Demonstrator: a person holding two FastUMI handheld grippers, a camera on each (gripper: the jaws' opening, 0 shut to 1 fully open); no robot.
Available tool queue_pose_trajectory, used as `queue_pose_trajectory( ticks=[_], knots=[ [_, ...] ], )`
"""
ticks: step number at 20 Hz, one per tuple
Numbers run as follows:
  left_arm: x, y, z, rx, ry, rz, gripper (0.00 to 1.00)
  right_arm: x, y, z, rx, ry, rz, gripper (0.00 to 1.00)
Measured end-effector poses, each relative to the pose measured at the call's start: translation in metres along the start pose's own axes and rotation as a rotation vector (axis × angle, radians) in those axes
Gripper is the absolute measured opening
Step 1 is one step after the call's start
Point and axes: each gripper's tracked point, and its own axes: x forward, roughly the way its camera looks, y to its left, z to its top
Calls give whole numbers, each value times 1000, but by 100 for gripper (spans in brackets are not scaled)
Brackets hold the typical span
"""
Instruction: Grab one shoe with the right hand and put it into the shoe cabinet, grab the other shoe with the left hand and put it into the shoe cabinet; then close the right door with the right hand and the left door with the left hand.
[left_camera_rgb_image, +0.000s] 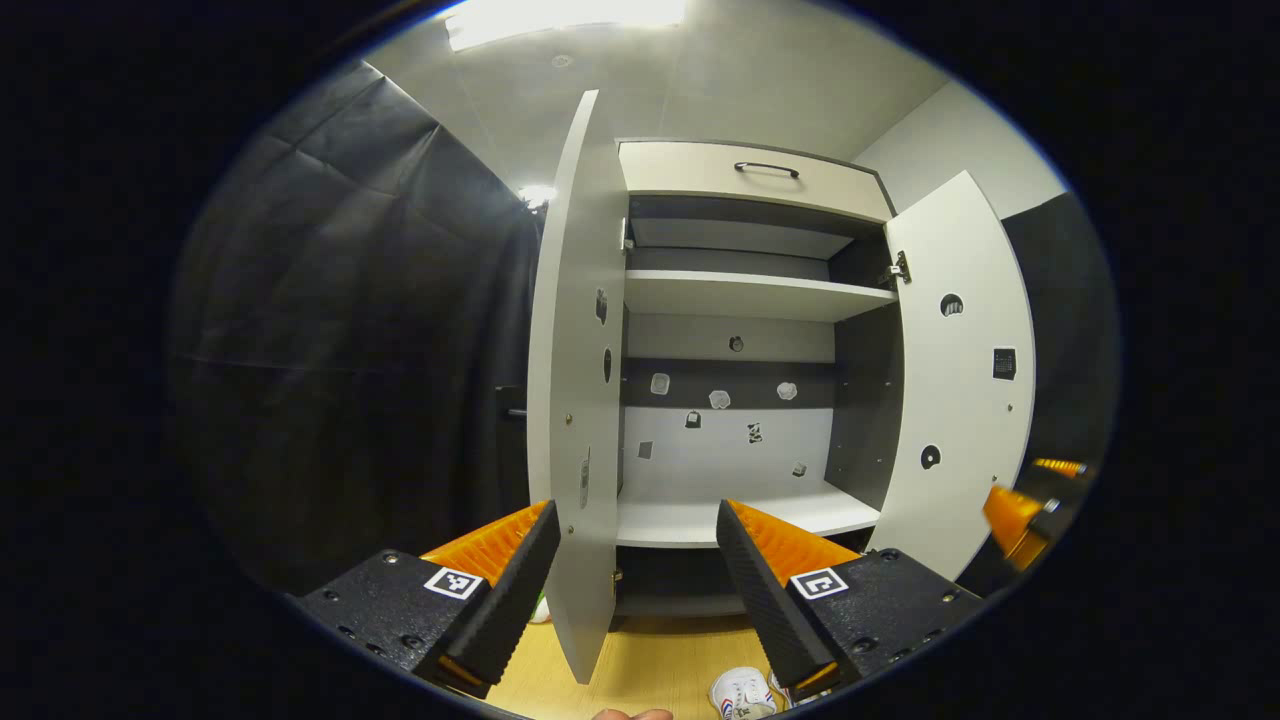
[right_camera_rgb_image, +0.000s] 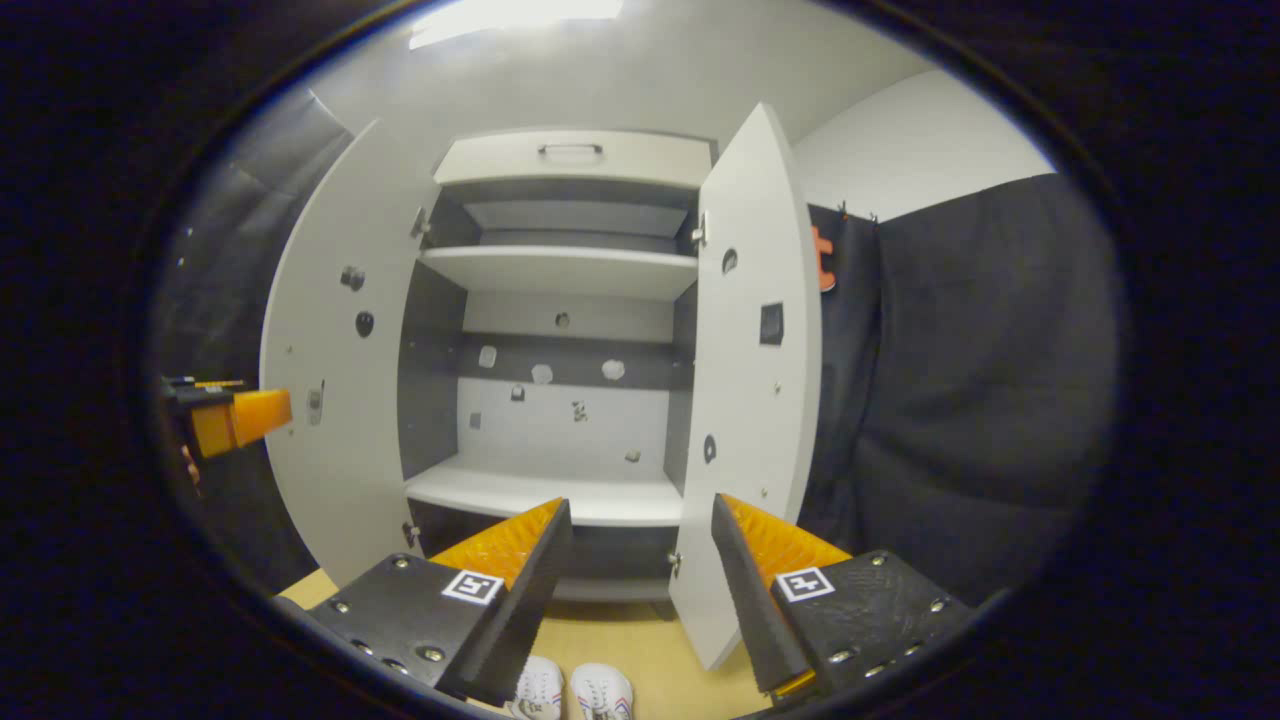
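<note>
Left hand-held gripper (left_camera_rgb_image: 635, 560): fingers spread apart, nothing between them, raised and facing the open shoe cabinet (left_camera_rgb_image: 745, 295), its fingers straddling the edge of the left door (left_camera_rgb_image: 580, 400) in the line of sight. Right hand-held gripper (right_camera_rgb_image: 640, 560): fingers likewise apart and empty, held up before the same cabinet, near the edge of the right door (right_camera_rgb_image: 755, 400). Each gripper also shows at the far margin of the other's view. Below both grippers, on the pale wood floor (right_camera_rgb_image: 640, 640), the two white shoes (right_camera_rgb_image: 575, 692) sit side by side just in front of the cabinet; in the left gripper view one shoe (left_camera_rgb_image: 742, 692) shows at the bottom edge. Cabinet interior: lower shelf (right_camera_rgb_image: 545, 492) and upper shelf (right_camera_rgb_image: 560, 268) both bare, drawer with a dark handle (right_camera_rgb_image: 570, 150) above. Progress, judged: nothing done yet. Neither shoe is grasped or stowed, and both doors stand wide open. All four steps remain, right-hand shoe first. Writing: small stickers dot the back panel and doors; no readable text or brand. Square coded markers on the gripper fingers, not legible as words.
</note>
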Motion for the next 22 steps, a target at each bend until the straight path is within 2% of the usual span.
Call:
queue_pose_trajectory(
  ticks=[1, 2, 5, 6, 7, 12, 16, 18, 19, 22],
  knots=[
    [-1, 1, -1, -1, 2, 3, 96, 4, 0, -25, -5, 59, 0, 83],
    [0, 2, -1, -1, 4, 5, 96, 6, 6, -51, -8, 126, 23, 70],
    [-2, 8, -4, 8, 8, 22, 96, 16, 19, -138, -14, 312, 67, 69],
    [-3, 11, -5, 12, 12, 29, 96, 15, 21, -162, -16, 366, 81, 63],
    [-4, 14, -6, 16, 15, 36, 96, 14, 25, -189, -17, 421, 95, 61],
    [-7, 29, -10, 35, 26, 73, 96, 1, 38, -297, -10, 655, 140, 61],
    [-8, 42, -16, 48, 45, 105, 96, -7, 42, -352, -24, 776, 161, 61],
    [-7, 48, -20, 50, 56, 119, 96, -8, 45, -372, -51, 814, 175, 58],
    [-7, 51, -21, 51, 59, 126, 96, -8, 47, -381, -60, 831, 182, 61],
    [-6, 58, -24, 52, 69, 148, 96, -8, 49, -402, -81, 878, 195, 61]
  ],
)
